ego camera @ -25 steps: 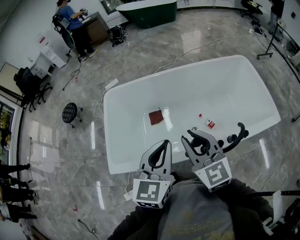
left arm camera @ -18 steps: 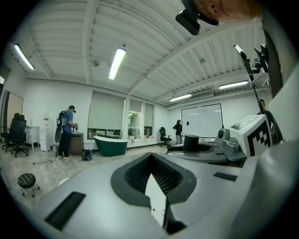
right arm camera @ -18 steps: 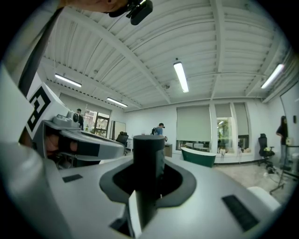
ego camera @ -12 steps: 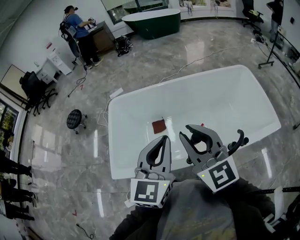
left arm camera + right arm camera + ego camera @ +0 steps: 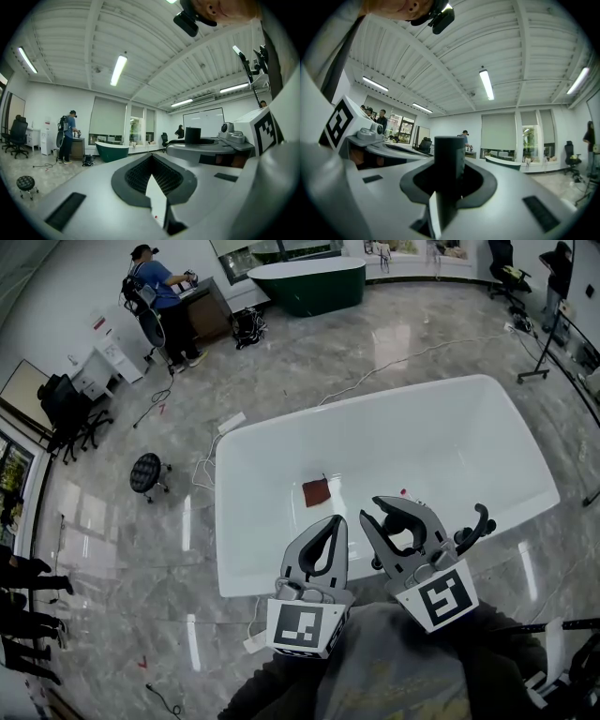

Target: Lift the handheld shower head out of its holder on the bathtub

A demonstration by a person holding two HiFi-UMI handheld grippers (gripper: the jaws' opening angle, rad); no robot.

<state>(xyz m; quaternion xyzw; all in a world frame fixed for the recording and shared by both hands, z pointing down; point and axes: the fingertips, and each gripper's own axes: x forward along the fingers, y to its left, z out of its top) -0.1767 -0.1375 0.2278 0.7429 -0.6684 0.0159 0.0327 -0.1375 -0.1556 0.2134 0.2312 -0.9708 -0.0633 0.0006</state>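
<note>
Over the near rim of the white bathtub [image 5: 281, 432] I hold both grippers level. My right gripper [image 5: 401, 514] is shut on the black handle of the shower head [image 5: 449, 154], which stands upright between its jaws in the right gripper view. The handle's top [image 5: 192, 135] also shows in the left gripper view. A black curved fitting [image 5: 476, 521] stands on the tub rim just right of that gripper. My left gripper [image 5: 328, 524] sits beside it on the left, shut with nothing in it; in its own view the left gripper [image 5: 152, 158] has its tips together.
A brown square [image 5: 317, 491] lies on the tub floor, with a small red thing [image 5: 403, 493] near it. Cables trail over the marble floor. A black stool [image 5: 145, 472] stands to the left. A person [image 5: 155, 296] and a green tub [image 5: 305, 277] are far off.
Both grippers have risen a little, the right one with the black handle in its jaws. The small red and white item in the tub is now mostly hidden behind the right gripper.
</note>
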